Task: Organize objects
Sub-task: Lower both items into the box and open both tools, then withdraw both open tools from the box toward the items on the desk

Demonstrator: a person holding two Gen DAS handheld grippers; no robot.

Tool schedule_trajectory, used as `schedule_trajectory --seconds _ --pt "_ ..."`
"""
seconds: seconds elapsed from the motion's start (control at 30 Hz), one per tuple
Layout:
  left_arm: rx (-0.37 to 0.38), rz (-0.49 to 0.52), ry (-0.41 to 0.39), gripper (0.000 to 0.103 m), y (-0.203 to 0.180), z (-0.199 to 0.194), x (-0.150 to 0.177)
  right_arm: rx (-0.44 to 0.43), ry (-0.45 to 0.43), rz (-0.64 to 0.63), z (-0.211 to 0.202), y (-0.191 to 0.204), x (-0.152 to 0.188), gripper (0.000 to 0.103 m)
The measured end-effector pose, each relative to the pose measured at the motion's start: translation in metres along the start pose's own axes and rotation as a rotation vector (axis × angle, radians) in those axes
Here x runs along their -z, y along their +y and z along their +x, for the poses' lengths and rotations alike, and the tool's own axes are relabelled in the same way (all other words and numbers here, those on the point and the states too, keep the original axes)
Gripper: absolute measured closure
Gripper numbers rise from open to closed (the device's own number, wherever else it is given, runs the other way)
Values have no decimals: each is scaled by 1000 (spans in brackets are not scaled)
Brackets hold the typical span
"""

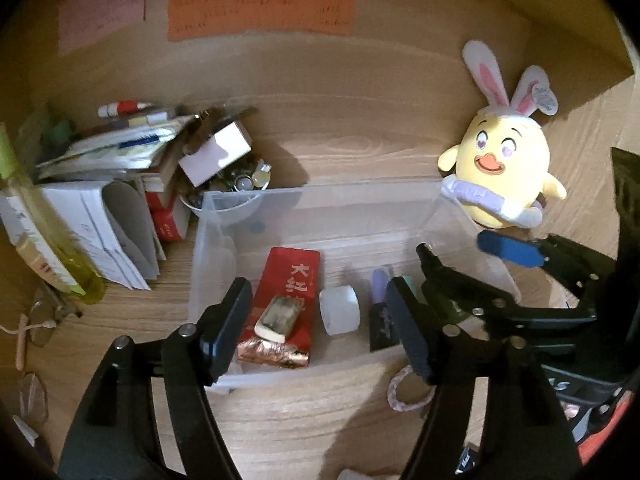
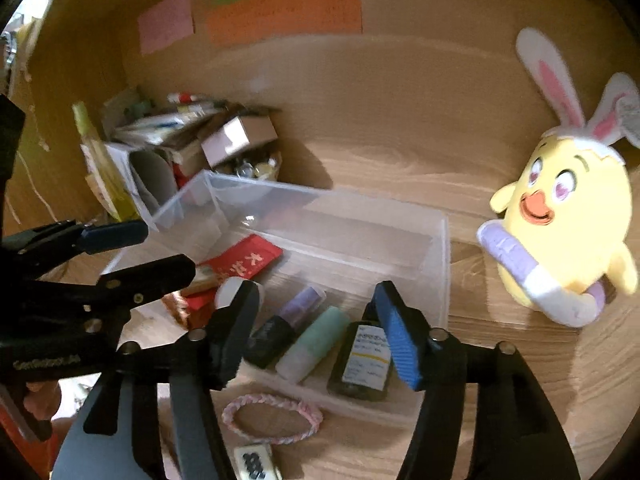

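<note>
Braided pink bracelet [image 2: 272,418] before clear plastic bin [image 2: 442,264]; both grippers' jaws apart, empty.

Yellow plush chick [image 1: 504,168], red packet [image 1: 290,284], pink-and-white braided band [image 2: 272,418], mint tube [image 2: 316,344], clear bin [image 1: 320,200].

Black scissor-link left gripper [image 1: 320,328] and right gripper [image 2: 316,332] — silver rivets, ribbed blue pads.

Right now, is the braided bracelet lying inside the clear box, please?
No, the braided bracelet lies on the wooden desk, just outside the clear box.
</note>
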State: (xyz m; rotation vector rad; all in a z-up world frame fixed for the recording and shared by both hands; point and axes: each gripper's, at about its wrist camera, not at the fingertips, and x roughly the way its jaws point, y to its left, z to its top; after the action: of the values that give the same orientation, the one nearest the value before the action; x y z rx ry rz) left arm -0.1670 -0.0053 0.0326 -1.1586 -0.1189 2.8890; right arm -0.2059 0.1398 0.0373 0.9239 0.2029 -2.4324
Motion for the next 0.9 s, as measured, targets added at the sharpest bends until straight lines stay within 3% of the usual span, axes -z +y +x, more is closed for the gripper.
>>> schedule_trajectory --seconds 0.17,0.23,0.57,0.9 --pt "-22 24 -42 26 -3 -25 7 16 -63 -20 -31 4 6 27" --pt "-13 23 -46 22 -3 -31 11 14 -74 -23 -40 5 10 27" --pt "-32 55 -66 18 -2 -67 48 19 -82 -11 -70 8 40 22" --pt "-55 45 9 18 13 -66 94 10 -15 5 -69 14 77 22"
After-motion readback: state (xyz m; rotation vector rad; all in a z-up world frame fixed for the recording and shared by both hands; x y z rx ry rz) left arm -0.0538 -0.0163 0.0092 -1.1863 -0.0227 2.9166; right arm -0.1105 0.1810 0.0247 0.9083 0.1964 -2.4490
